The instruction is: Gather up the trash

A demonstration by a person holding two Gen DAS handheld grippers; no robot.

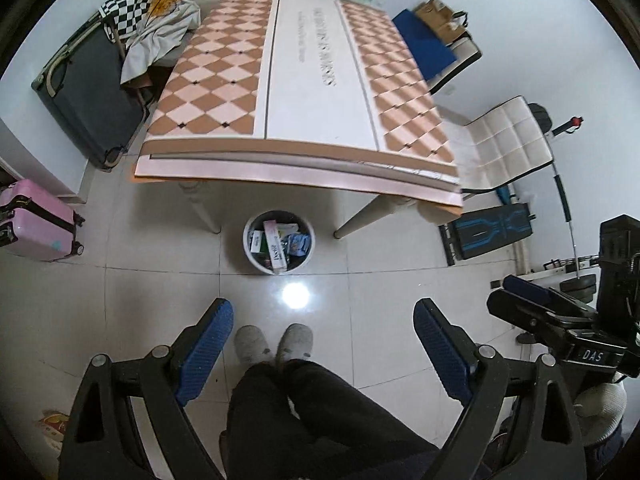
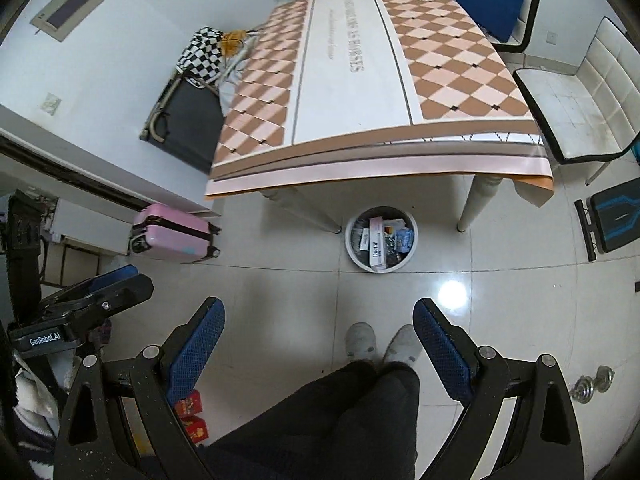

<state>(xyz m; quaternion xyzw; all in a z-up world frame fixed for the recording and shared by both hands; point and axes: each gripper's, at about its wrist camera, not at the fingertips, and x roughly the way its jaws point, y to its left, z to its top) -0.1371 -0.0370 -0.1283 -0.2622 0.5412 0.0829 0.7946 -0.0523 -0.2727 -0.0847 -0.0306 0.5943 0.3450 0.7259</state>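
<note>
A round white trash bin (image 1: 279,240) (image 2: 381,239) stands on the tiled floor under the near edge of the table, filled with boxes and wrappers. My left gripper (image 1: 323,312) hangs high above the floor, open, with nothing between its blue pads; a person's slippers and dark trousers show between the fingers. My right gripper (image 2: 319,311) is open and empty too, at a similar height. Each gripper appears at the side of the other's view: the right gripper (image 1: 532,300) and the left gripper (image 2: 108,280).
The table (image 1: 312,80) (image 2: 380,80) has a diamond-patterned cloth, with bottles and packets at its far end. White chairs (image 1: 508,144) stand to its right; a dark suitcase (image 1: 92,92) and a pink suitcase (image 1: 36,220) to its left. Red boxes (image 2: 192,416) lie on the floor.
</note>
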